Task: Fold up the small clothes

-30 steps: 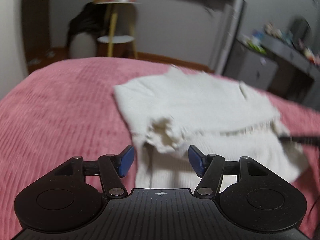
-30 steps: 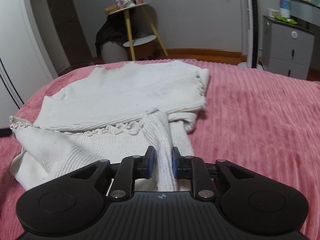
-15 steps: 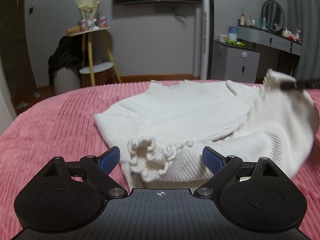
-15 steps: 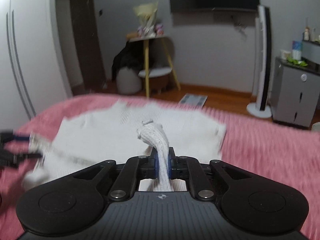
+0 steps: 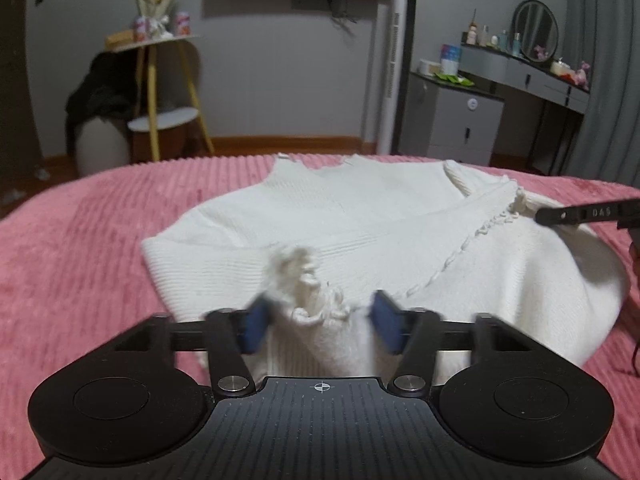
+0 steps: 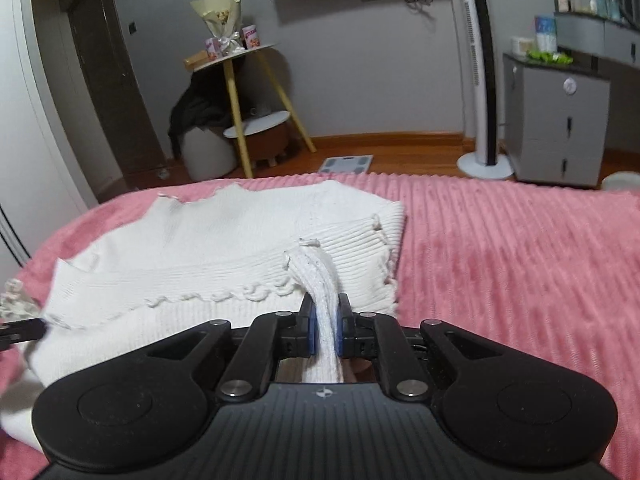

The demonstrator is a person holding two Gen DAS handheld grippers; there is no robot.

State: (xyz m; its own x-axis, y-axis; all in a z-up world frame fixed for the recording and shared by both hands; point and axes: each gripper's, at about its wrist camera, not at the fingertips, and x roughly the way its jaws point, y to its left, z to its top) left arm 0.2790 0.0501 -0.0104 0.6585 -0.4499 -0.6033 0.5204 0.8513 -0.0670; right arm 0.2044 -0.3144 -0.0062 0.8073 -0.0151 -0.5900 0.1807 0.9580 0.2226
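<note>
One white sweater point(image 6: 224, 240) on pink bedspread point(image 6: 520, 248); right tool point(image 6: 325, 326) clenched on cuff; left tool point(image 5: 320, 326) closing around ruffled hem, not yet pinching.

The only legible text is "DAS", printed on the black finger point(image 5: 588, 213) of the right hand-held gripper.

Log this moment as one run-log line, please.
left gripper: closing around frilly cuff | right gripper: shut on sleeve | sweater: on bed
</note>
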